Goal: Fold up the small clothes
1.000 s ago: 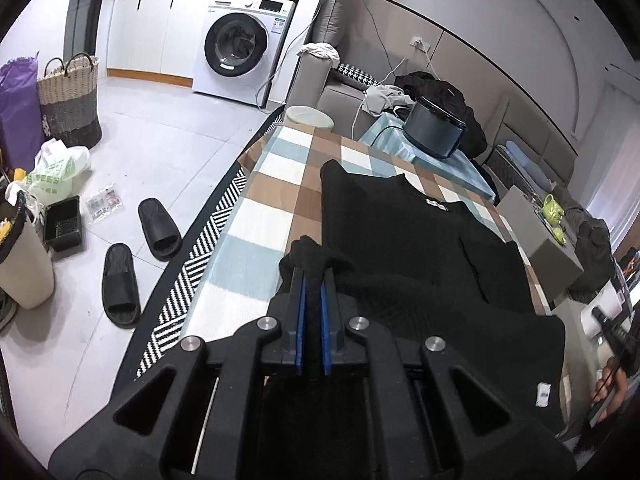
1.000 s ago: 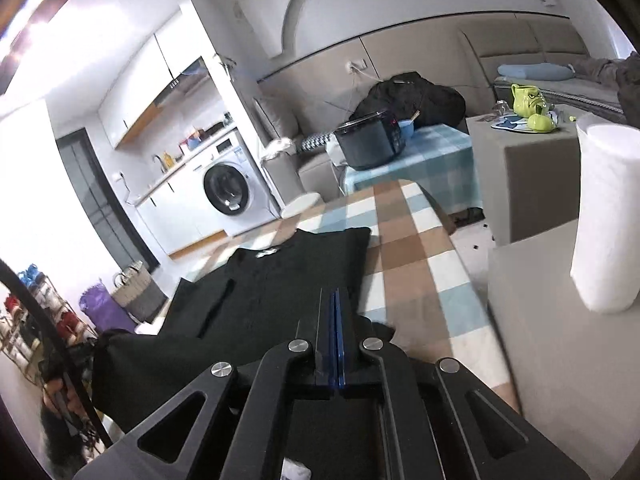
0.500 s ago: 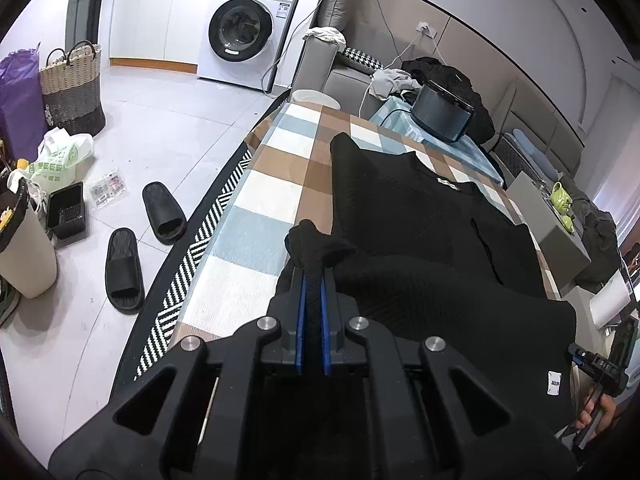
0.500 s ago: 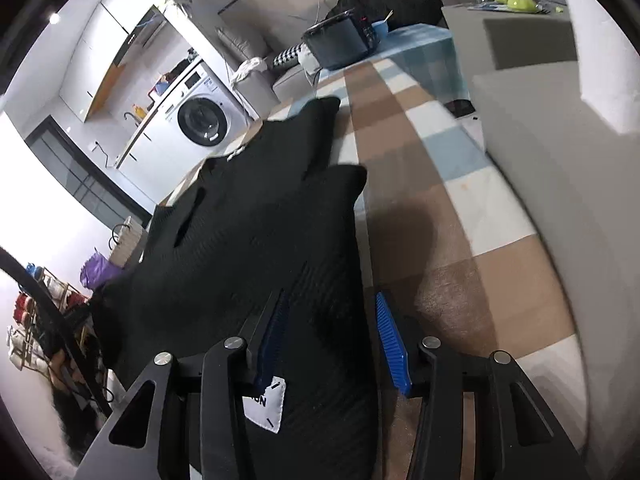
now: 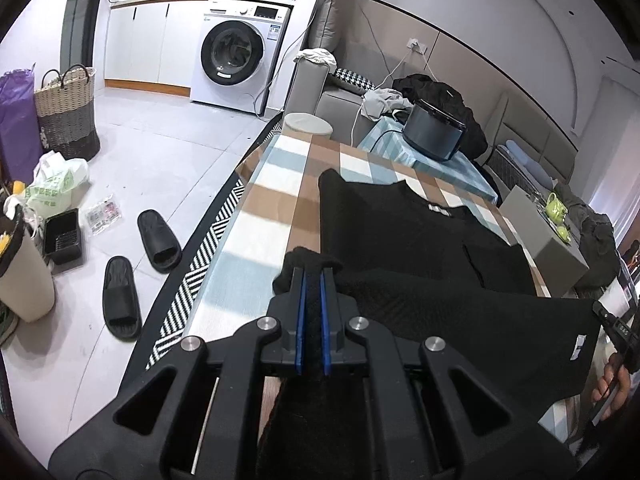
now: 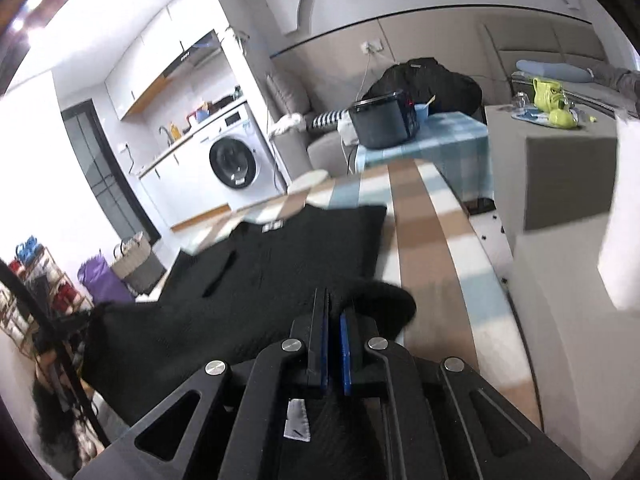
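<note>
Black garment [image 5: 420,248] lies spread on the checked tablecloth [image 5: 272,216] of the table, collar label at the far end; its near hem is lifted off the cloth. Left gripper [image 5: 311,276] has its blue pads pressed together, pinching the near left corner of the hem, fabric bunched over the tips. Right gripper [image 6: 333,308] likewise clamps the near right corner, pads pinching a fold of cloth between them; a white tag [image 6: 298,424] hangs just below it. In the left view the right gripper [image 5: 616,324] and the person's hand [image 5: 612,384] show at the far right edge, hem stretched between the two grippers.

Around: washing machine [image 5: 236,60] far left, woven basket [image 5: 66,112] and purple bag [image 5: 16,120] on the floor, two black slippers [image 5: 140,264] near the striped rug [image 5: 200,264]. Dark box-shaped appliance [image 5: 434,132] on a blue-checked side table past the far end. Grey cube [image 6: 556,168] with green items on top stands just right of the table; right-view edge is blurred. Nothing lies on the garment itself.
</note>
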The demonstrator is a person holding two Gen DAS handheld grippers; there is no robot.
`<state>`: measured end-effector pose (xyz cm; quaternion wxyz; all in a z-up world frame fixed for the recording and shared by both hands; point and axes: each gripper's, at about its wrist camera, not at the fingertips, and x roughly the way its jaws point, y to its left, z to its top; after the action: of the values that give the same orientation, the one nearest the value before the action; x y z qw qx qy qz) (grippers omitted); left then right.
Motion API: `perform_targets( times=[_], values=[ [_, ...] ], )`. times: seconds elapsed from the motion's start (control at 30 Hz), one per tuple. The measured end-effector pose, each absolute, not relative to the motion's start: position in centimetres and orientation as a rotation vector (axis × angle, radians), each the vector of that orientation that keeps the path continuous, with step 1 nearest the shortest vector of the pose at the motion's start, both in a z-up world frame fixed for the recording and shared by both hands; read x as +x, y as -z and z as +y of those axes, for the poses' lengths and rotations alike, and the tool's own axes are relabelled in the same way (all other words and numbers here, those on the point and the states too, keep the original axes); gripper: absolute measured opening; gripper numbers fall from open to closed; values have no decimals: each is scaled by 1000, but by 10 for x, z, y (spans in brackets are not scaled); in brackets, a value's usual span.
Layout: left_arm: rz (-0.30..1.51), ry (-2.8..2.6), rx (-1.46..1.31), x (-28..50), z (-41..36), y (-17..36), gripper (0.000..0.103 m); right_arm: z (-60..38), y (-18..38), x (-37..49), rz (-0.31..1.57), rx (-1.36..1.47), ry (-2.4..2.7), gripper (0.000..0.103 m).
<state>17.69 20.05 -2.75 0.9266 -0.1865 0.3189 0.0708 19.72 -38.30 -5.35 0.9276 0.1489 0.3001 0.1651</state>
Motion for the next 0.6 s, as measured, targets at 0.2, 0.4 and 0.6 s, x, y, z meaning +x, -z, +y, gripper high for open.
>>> perform_targets(
  times=[0.2,0.4,0.6],
  values=[
    [739,-160,-400,231,214,53,4,-375,79,248,713,328,-199,4],
    [812,-180,-402,231,214,77,19,-380,111,270,851,411,-190,12],
    [860,-156,-431,209,211,92,53,-402,123,243,876,486,-241,43]
  ],
)
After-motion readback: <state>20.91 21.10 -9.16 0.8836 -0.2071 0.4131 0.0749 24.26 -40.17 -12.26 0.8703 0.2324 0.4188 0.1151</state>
